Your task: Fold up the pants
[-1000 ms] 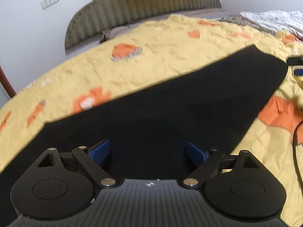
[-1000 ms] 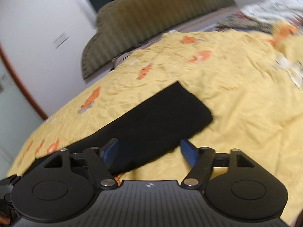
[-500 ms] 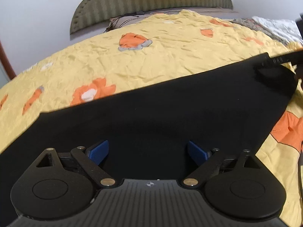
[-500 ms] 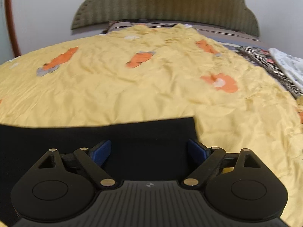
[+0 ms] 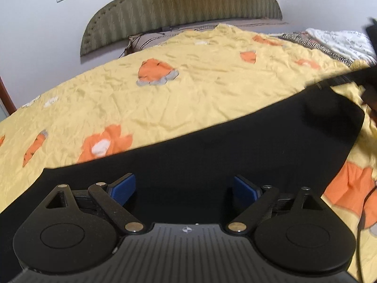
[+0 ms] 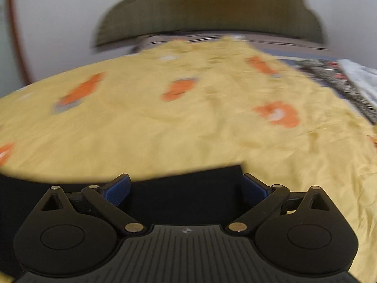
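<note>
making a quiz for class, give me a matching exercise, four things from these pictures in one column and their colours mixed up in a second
Things:
1. pants
2. bedspread
3. headboard
4. finger pads

Colours:
A. olive green
B. blue
C. black
D. yellow with orange patches

Pairs: 1-C, 2-D, 3-A, 4-B

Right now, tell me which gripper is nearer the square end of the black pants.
Right. The right gripper hangs open directly over the pants' square end, its corner just by one finger. The left gripper sits open over the pants' middle, the end far off to its right.
</note>
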`<state>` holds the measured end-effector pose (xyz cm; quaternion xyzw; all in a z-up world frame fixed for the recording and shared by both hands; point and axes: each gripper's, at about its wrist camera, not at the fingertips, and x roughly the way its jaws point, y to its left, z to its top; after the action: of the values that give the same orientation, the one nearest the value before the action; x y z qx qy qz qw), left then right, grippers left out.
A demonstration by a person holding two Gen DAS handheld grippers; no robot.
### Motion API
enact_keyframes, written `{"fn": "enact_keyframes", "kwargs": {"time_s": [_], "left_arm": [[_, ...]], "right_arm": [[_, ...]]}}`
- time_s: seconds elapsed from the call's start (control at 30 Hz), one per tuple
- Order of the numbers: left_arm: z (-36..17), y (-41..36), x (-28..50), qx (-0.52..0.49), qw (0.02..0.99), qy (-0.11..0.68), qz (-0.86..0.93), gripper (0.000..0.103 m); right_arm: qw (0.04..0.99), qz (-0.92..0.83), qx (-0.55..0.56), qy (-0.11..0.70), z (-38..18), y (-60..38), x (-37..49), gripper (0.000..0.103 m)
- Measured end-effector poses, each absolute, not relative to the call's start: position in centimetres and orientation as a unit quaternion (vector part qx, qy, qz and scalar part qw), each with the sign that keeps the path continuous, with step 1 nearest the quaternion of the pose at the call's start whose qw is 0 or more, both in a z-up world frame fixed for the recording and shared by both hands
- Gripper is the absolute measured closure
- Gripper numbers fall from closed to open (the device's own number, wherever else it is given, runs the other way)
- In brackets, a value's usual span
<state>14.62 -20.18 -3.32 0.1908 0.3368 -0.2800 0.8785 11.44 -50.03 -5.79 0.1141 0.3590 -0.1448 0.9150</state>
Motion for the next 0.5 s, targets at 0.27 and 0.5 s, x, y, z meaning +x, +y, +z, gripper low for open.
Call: {"fn": "enact_keyframes", "kwargs": {"time_s": [0.27, 0.5], "left_arm": [[-5.8, -25.3, 16.5, 0.2, 0.868, 0.358, -0.279, 0.008], [-4.2, -25.3, 15.1, 0.212, 0.878, 0.327, -0.276, 0.007]], "right_arm": [[0.908, -0.095, 0.066, 0.403, -8.7, -48.2, 15.2, 0.0], [0.905, -0.079, 0.04, 0.417, -6.5, -48.0, 13.3, 0.0]]}}
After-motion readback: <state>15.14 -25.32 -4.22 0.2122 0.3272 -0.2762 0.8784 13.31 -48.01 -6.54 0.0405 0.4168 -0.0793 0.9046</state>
